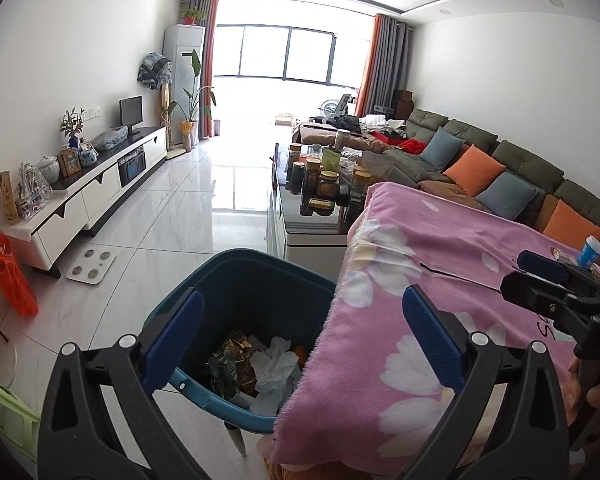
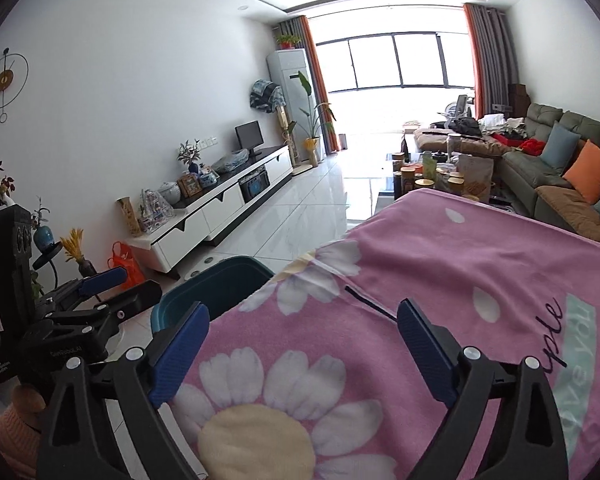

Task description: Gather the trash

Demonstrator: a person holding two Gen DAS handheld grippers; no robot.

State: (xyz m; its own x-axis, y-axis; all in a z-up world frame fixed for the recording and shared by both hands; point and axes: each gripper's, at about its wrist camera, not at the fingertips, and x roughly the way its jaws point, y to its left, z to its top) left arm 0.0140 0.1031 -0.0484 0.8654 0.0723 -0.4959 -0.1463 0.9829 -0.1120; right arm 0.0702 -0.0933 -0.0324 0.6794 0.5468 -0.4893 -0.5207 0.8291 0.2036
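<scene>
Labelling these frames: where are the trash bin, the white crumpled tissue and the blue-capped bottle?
trash bin (image 1: 256, 276), left wrist view, inner back wall
white crumpled tissue (image 1: 276, 368), left wrist view, its middle
blue-capped bottle (image 1: 590, 250), left wrist view, its body

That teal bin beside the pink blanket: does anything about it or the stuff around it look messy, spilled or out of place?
Nothing looks spilled. The teal bin stands upright on the floor, with crumpled tissue and wrappers inside. One oddity: the pink blanket droops over the bin's rim, partly covering its opening.
</scene>
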